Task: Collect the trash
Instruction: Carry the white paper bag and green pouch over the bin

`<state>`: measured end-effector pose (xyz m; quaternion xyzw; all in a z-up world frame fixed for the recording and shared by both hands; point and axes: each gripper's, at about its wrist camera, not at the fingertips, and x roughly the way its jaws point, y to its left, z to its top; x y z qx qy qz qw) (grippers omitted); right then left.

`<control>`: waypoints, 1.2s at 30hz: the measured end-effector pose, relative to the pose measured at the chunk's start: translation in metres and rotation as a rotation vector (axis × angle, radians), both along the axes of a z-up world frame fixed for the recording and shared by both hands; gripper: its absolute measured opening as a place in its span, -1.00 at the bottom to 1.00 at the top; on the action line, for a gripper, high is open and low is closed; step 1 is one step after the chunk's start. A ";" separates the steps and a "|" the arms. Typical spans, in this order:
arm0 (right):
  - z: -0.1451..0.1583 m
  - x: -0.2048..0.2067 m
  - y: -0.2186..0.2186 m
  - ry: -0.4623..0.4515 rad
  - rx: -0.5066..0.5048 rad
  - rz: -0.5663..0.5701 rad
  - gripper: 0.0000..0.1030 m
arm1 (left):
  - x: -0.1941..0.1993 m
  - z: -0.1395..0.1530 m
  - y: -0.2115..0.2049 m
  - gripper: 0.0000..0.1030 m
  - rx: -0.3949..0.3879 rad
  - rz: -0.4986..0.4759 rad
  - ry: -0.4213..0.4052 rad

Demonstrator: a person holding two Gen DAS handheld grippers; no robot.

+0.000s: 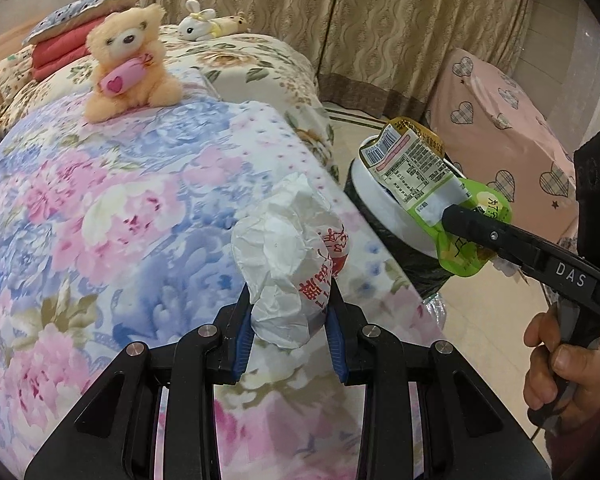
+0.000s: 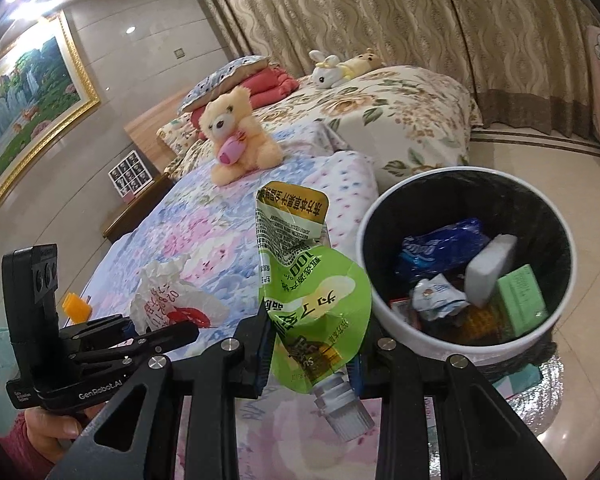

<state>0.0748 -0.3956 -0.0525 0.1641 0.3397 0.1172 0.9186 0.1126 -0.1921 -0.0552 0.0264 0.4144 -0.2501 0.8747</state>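
Note:
My left gripper [image 1: 290, 316] is shut on a crumpled white plastic bag with red print [image 1: 288, 248] and holds it above the floral bedspread [image 1: 100, 208]; the bag also shows in the right wrist view [image 2: 168, 296]. My right gripper [image 2: 312, 344] is shut on a green drink pouch with a white spout [image 2: 312, 280], held left of the white trash bin with a black liner [image 2: 384, 308]. In the left wrist view the pouch [image 1: 416, 172] is in front of the bin [image 1: 388, 216]. Several pieces of trash [image 2: 476, 276] lie in the bin.
A peach teddy bear [image 1: 128, 60] sits on the bed and a white plush rabbit [image 1: 204, 24] lies farther back. A pink heart-print covered object [image 1: 500, 128] stands beyond the bin. Tiled floor [image 2: 540, 160] surrounds the bin; curtains hang behind.

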 end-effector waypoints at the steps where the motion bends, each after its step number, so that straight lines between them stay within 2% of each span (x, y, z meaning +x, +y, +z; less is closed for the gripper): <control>1: 0.000 -0.001 -0.003 0.002 0.000 -0.008 -0.41 | 0.000 0.001 -0.002 -0.42 0.000 -0.004 -0.002; 36: 0.008 -0.011 -0.069 0.016 -0.026 -0.129 -0.41 | 0.012 0.023 -0.080 -0.42 0.041 -0.120 -0.061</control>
